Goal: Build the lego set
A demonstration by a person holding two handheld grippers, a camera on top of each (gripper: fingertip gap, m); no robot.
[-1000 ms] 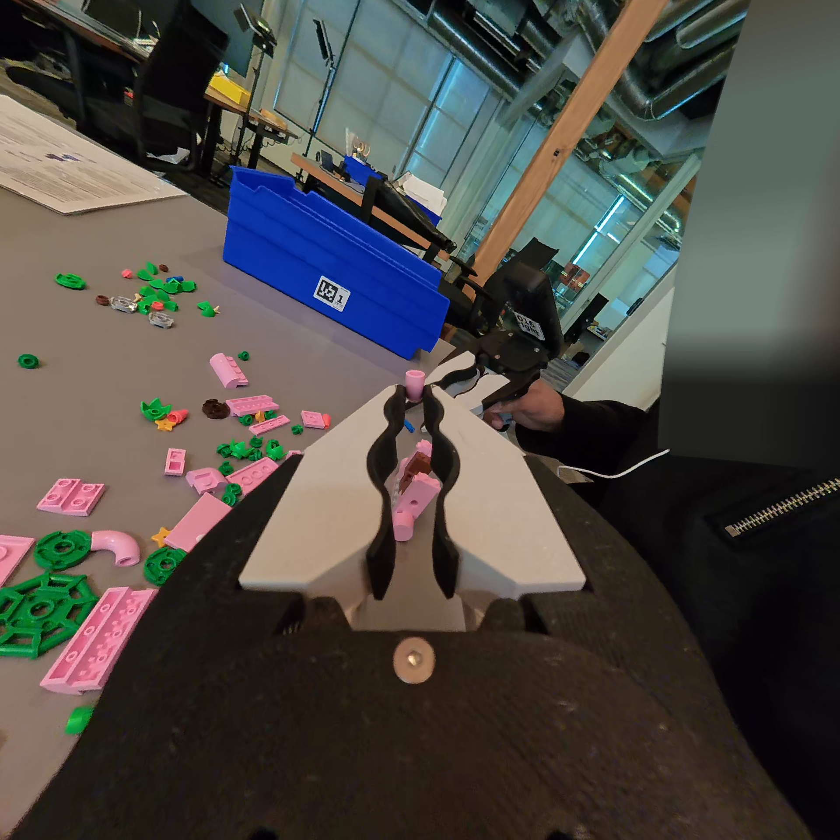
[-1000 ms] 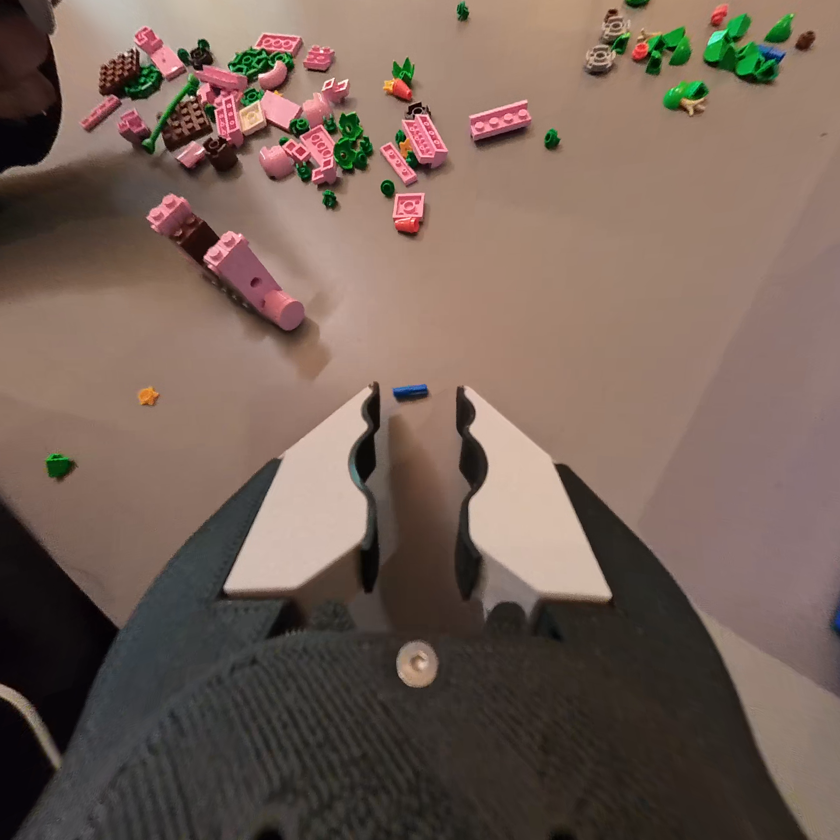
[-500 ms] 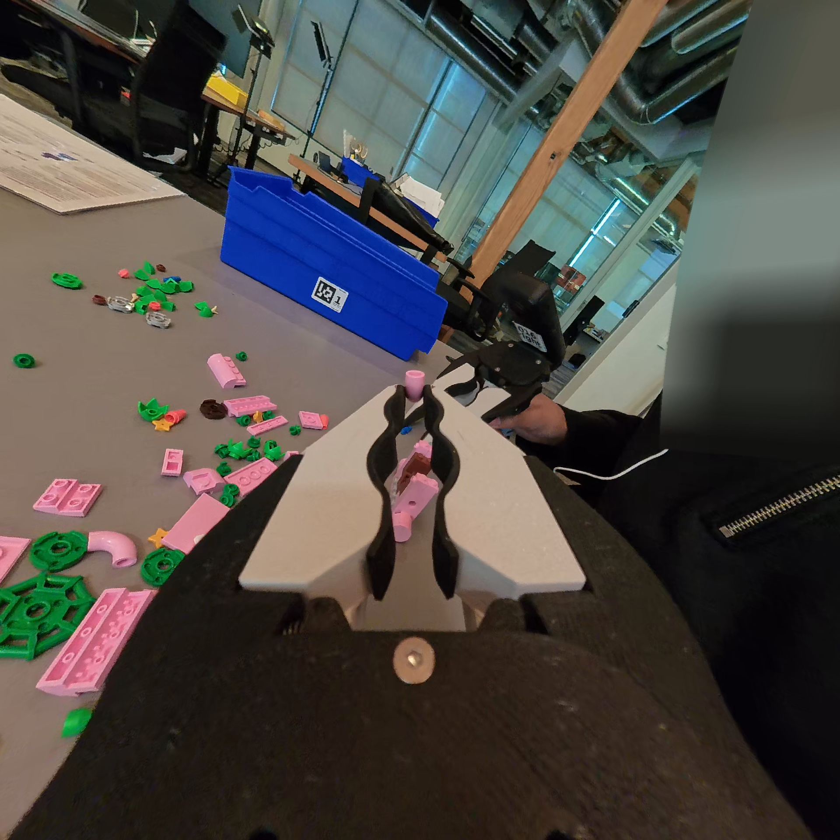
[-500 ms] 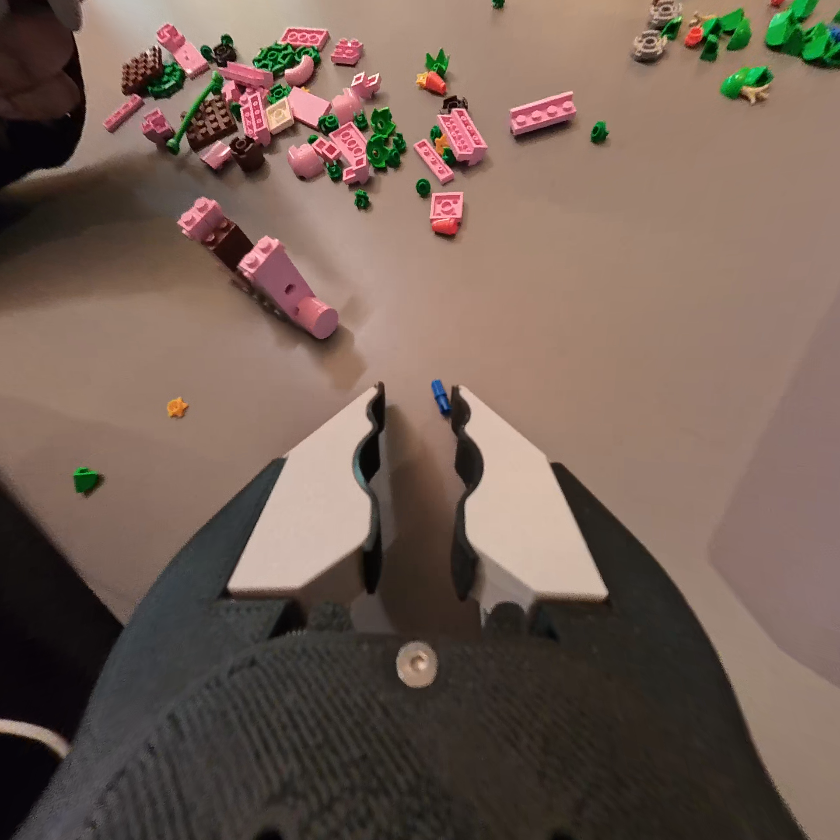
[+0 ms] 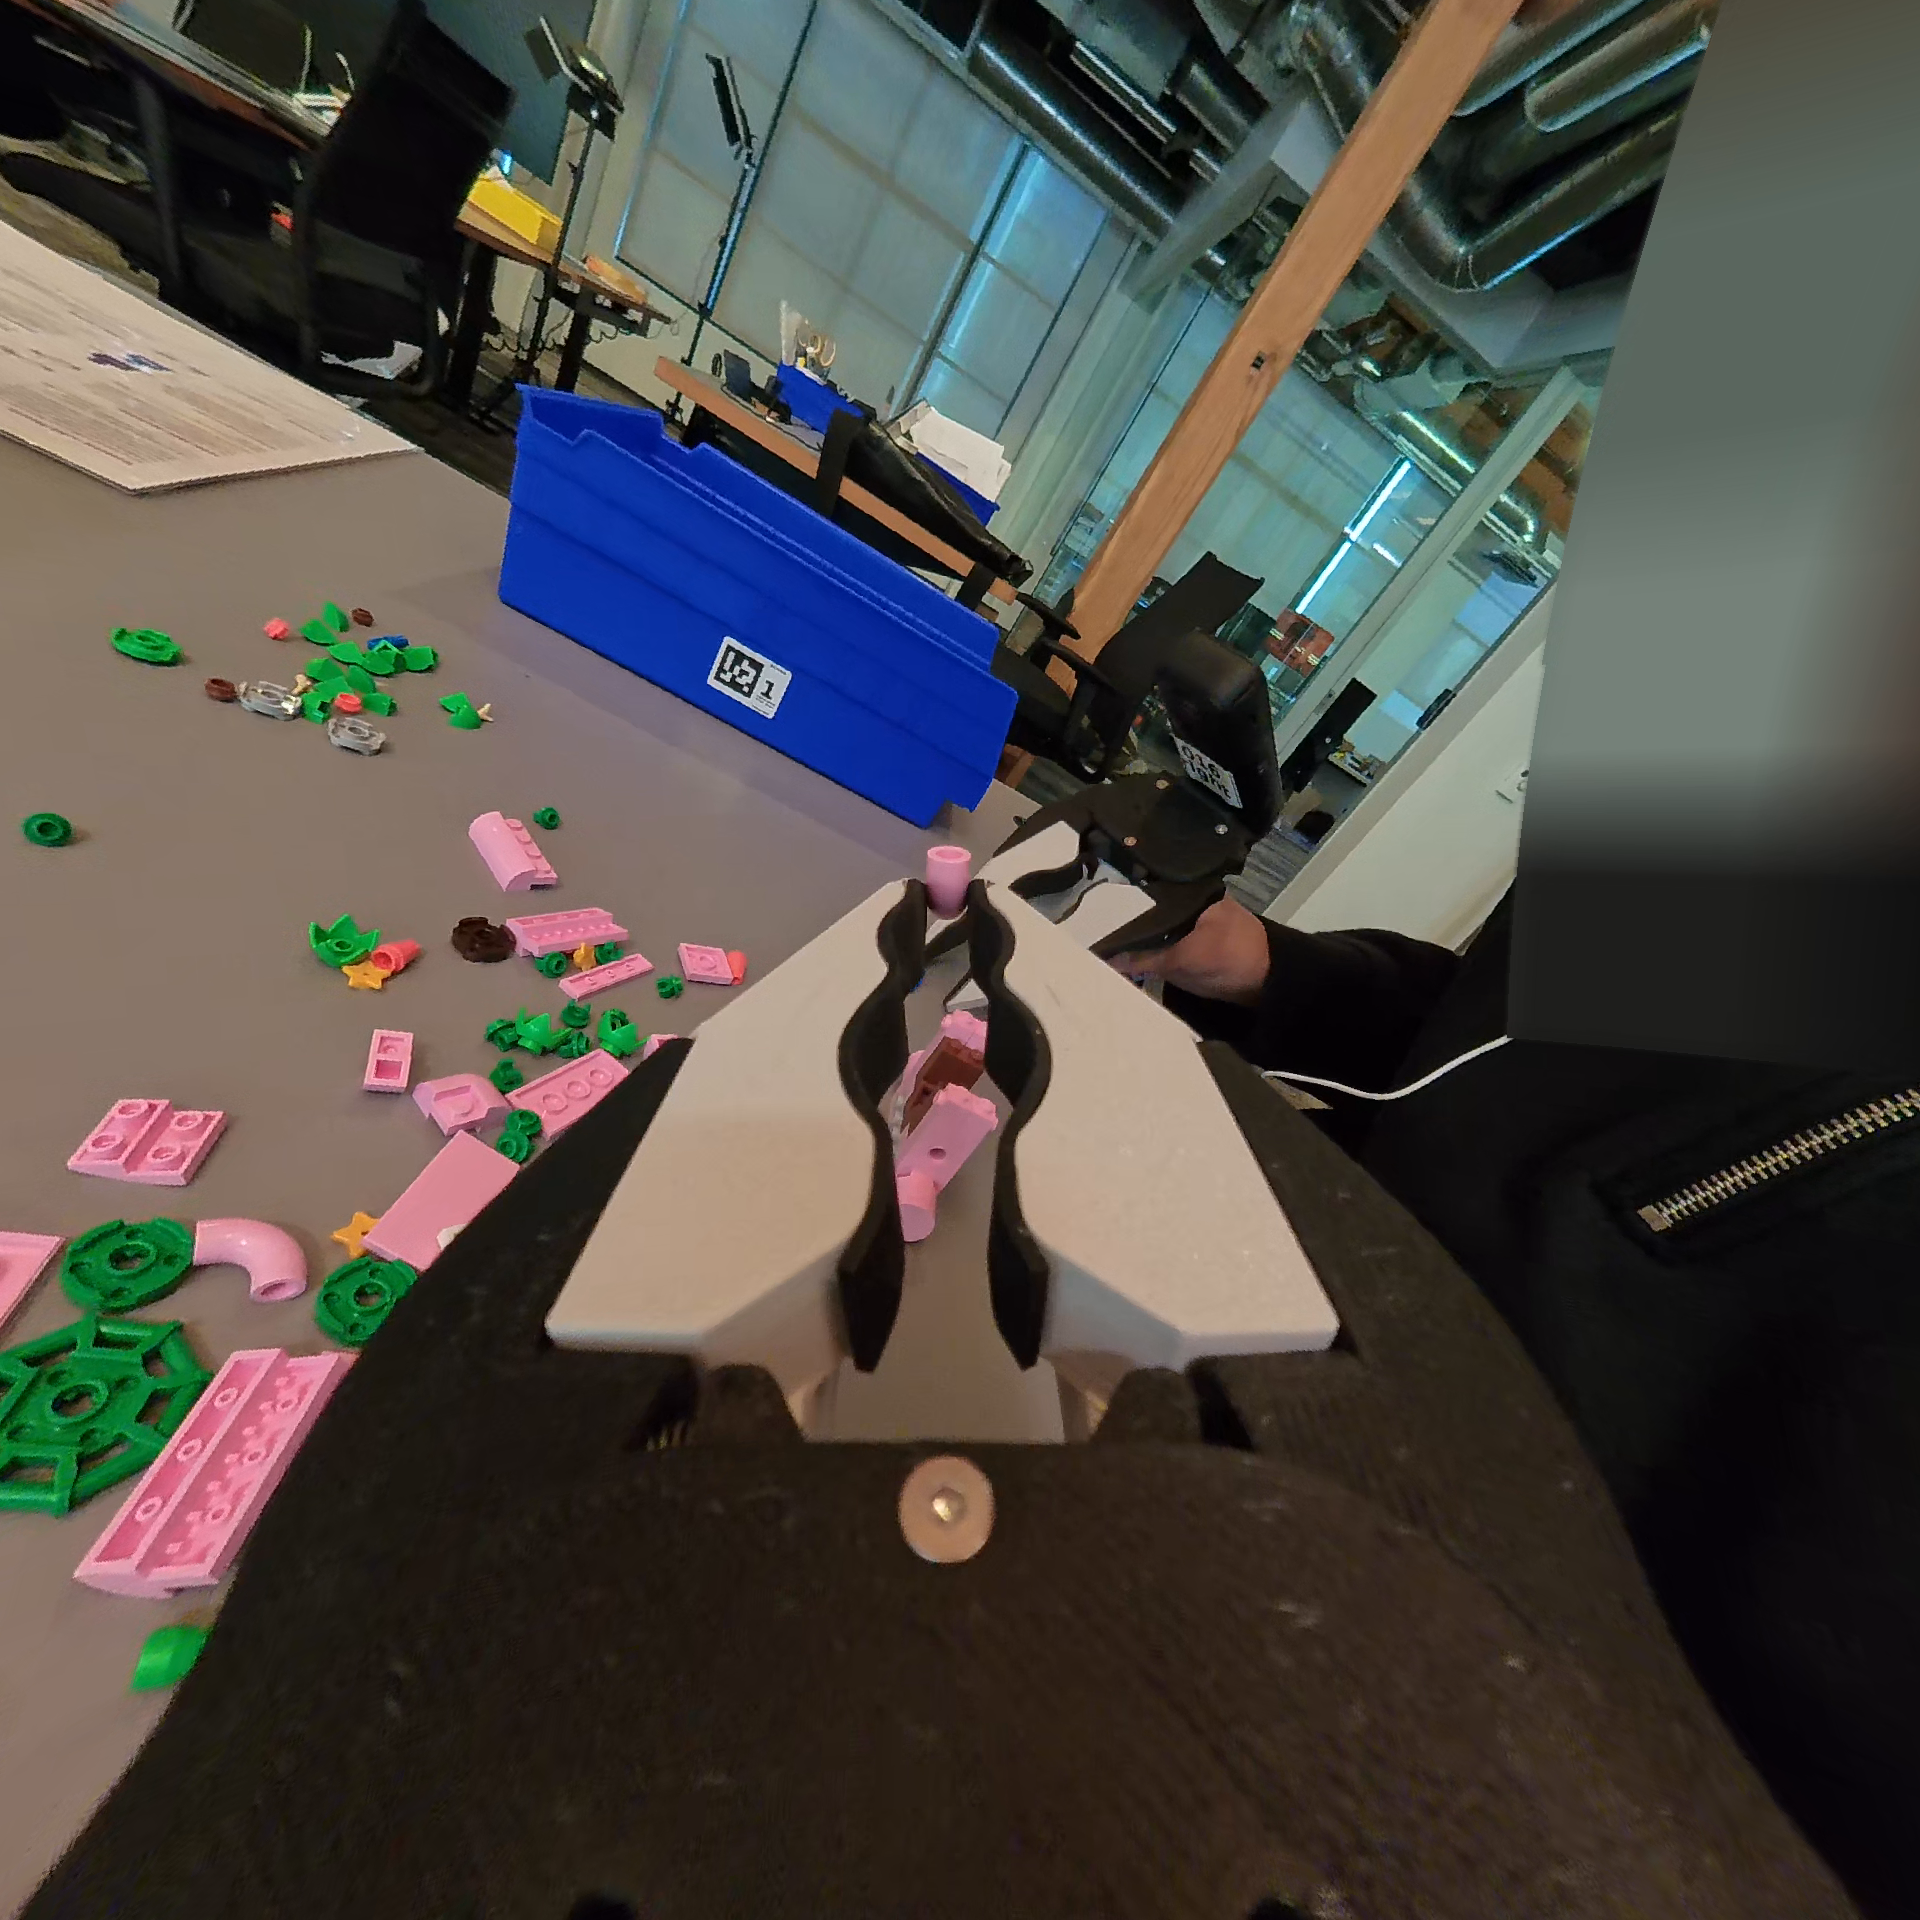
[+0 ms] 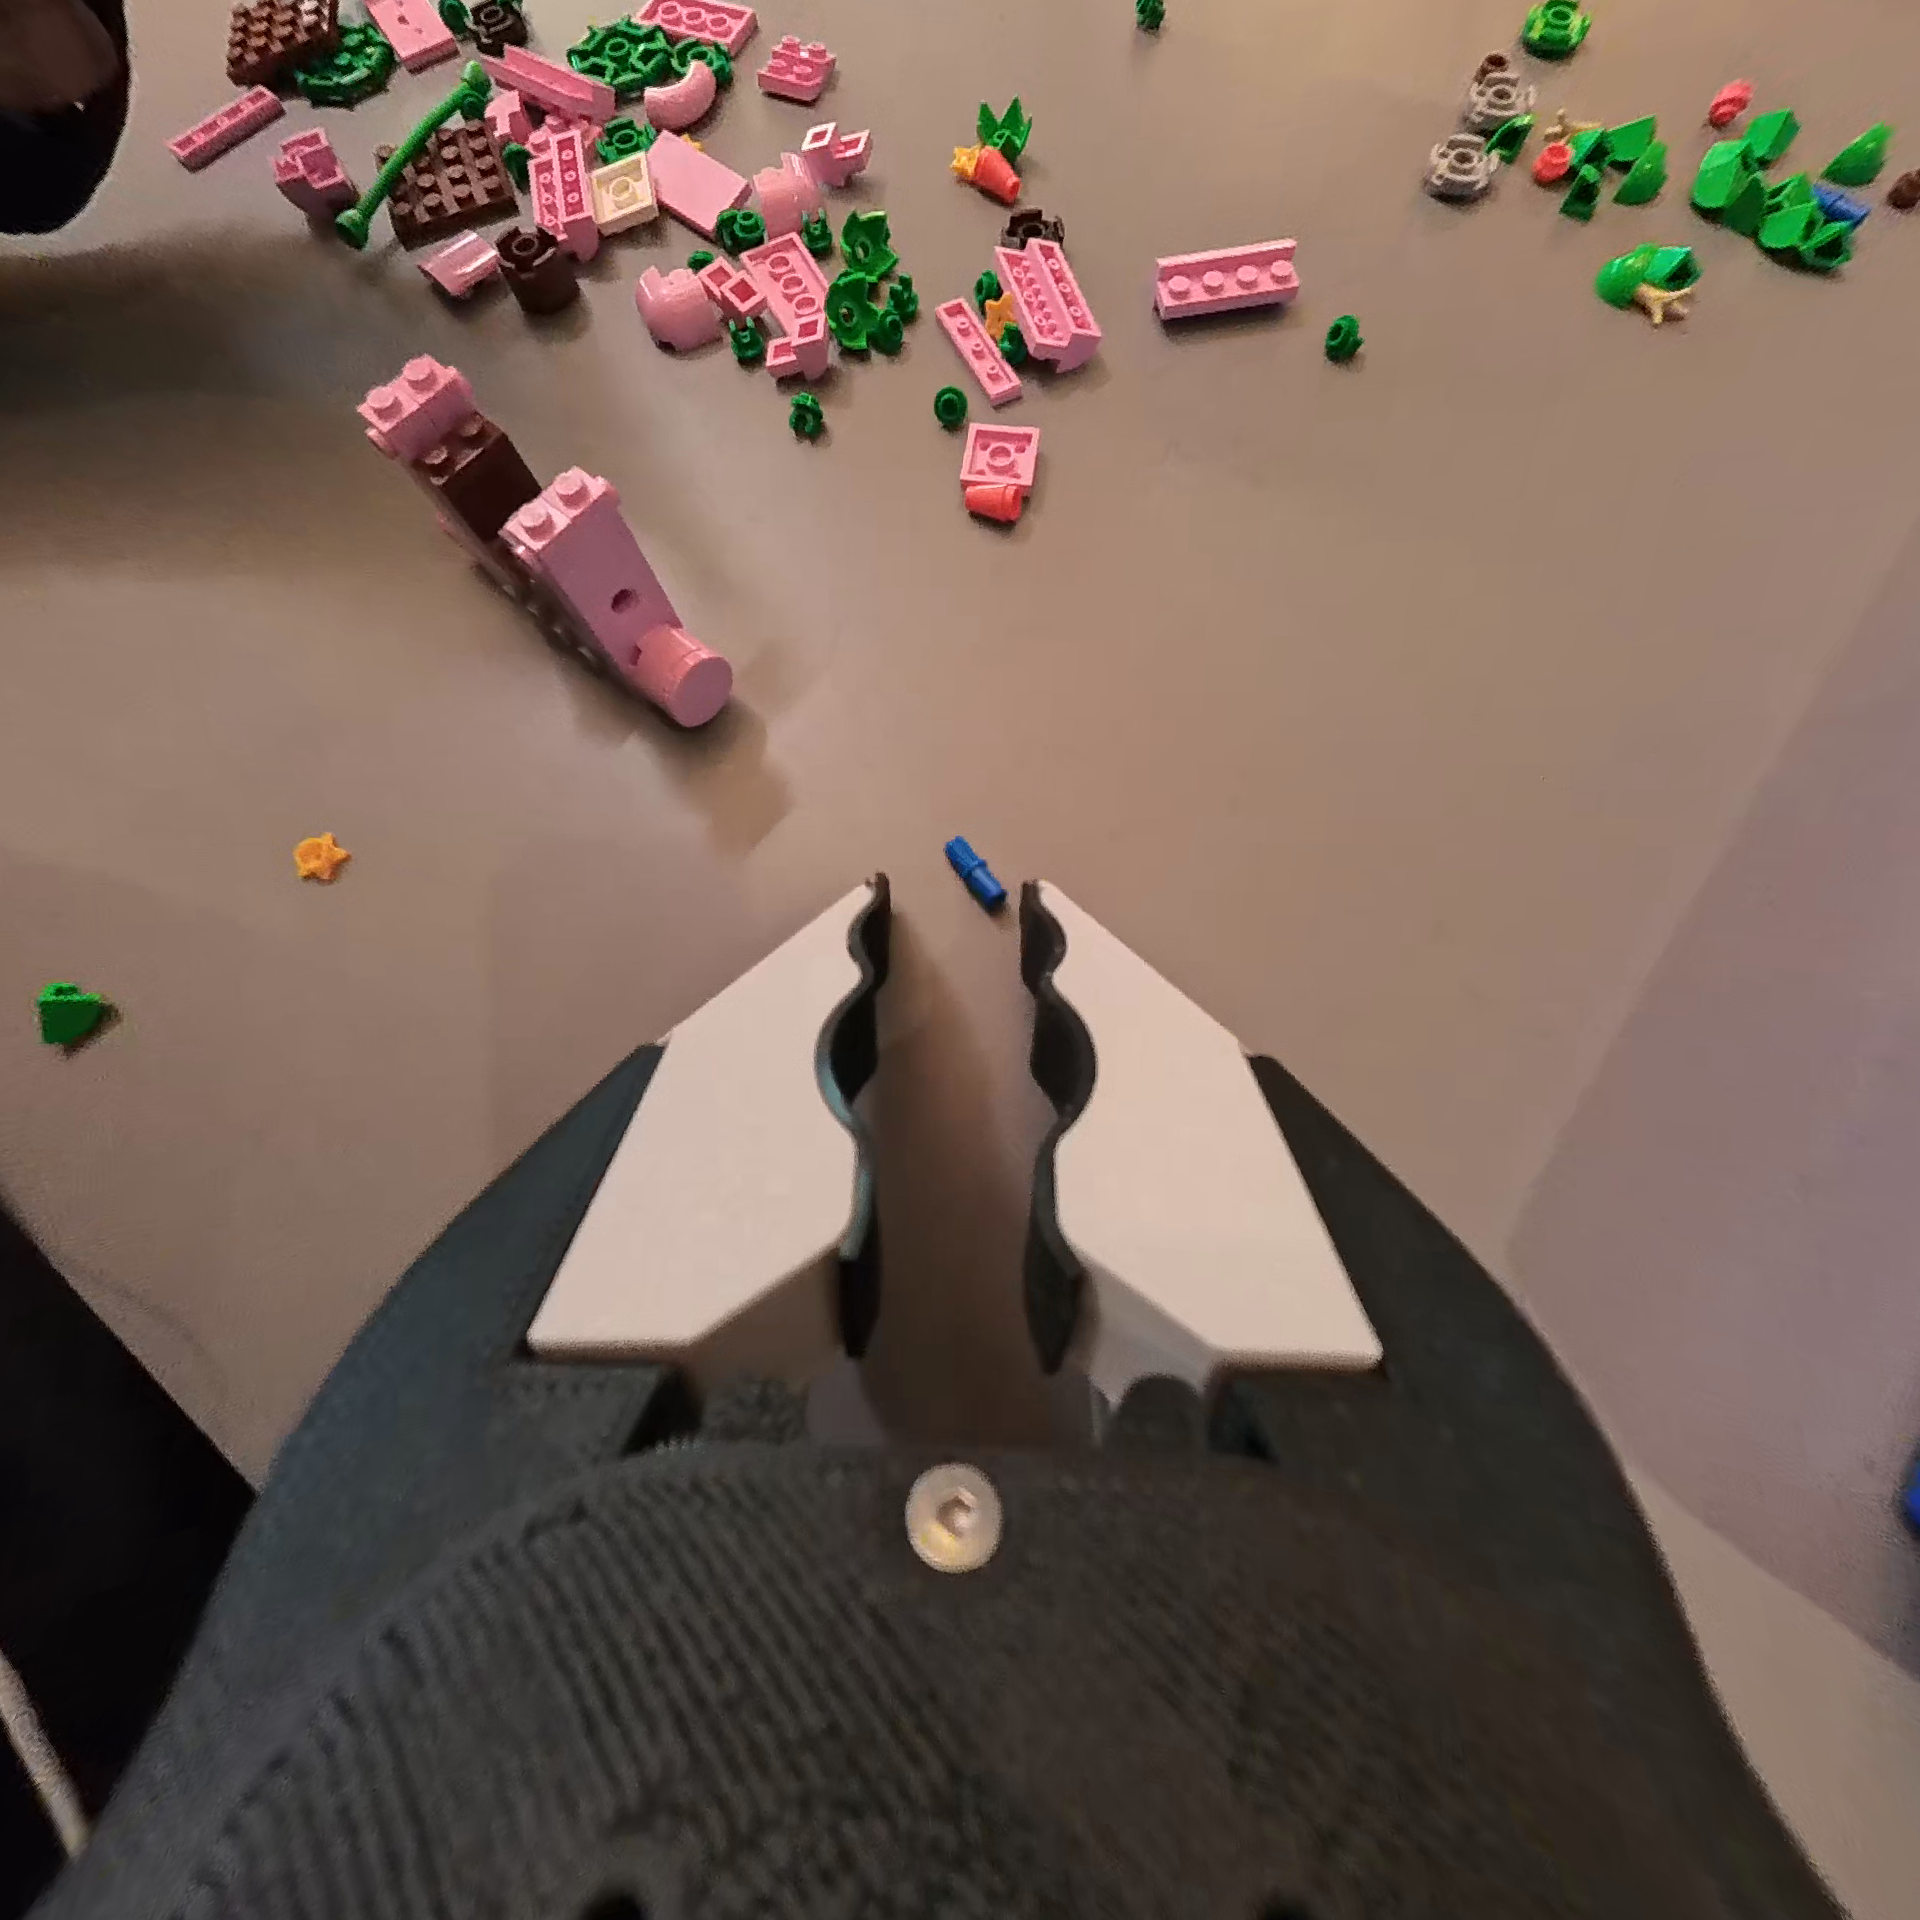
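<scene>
My left gripper (image 5: 948, 896) is shut on a small pink cylinder (image 5: 948, 871) at its fingertips and holds it above the grey table (image 5: 260, 883). A pink and brown assembly (image 5: 940, 1127) lies on the table below it and shows through the finger gap. In the right wrist view the same assembly (image 6: 540, 540) lies on its side at the upper left. My right gripper (image 6: 951, 896) is open and low over the table. A small blue pin (image 6: 975, 875) lies at a slant just ahead of its tips, nearer the right finger.
Loose pink, green and brown pieces (image 6: 790, 239) are scattered beyond the assembly, with a green pile (image 6: 1766, 197) at the far right. A blue bin (image 5: 727, 613) and a paper sheet (image 5: 135, 395) sit at the back. A black-jacketed arm (image 5: 1351, 997) holds the far gripper.
My right gripper's jaws have narrowed a little and moved forward. The blue pin has turned from crosswise to slanted near the right finger. My left gripper has barely moved.
</scene>
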